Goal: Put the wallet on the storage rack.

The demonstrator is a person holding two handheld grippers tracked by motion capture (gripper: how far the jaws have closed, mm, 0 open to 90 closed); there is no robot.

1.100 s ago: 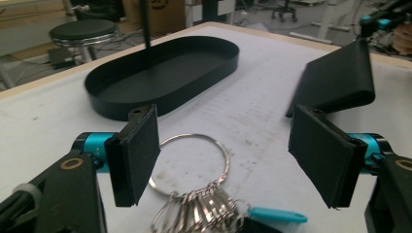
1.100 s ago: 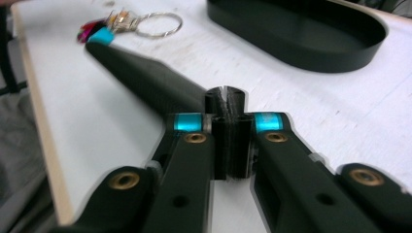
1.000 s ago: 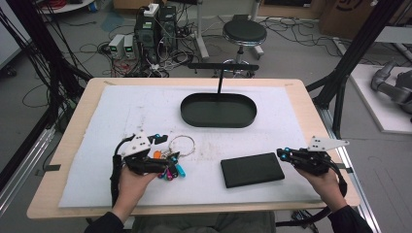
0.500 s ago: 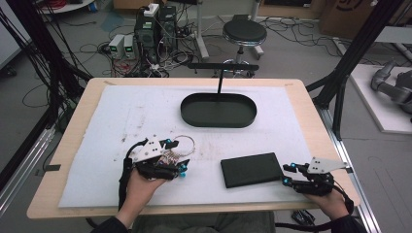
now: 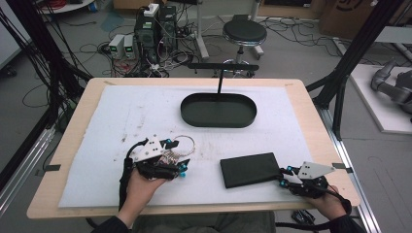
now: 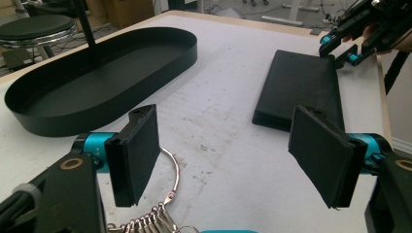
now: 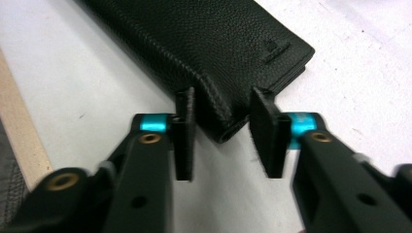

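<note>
Left gripper spread wide over a key ring at 7 o'clock on the desk. Right gripper partly open, jaws either side of a black wallet corner at 5 o'clock, not clamped. Oval black tray at 12 o'clock.

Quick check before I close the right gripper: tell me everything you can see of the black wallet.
The black wallet is a long, flat, folded rectangle of what looks like pebbled leather, with a small embossed mark near one corner. It lies flat and closed on the white mat, nearer the person than the oval tray and apart from it. The right gripper straddles one corner, jaws open, not yet pinching. Nothing else touches it.
</note>
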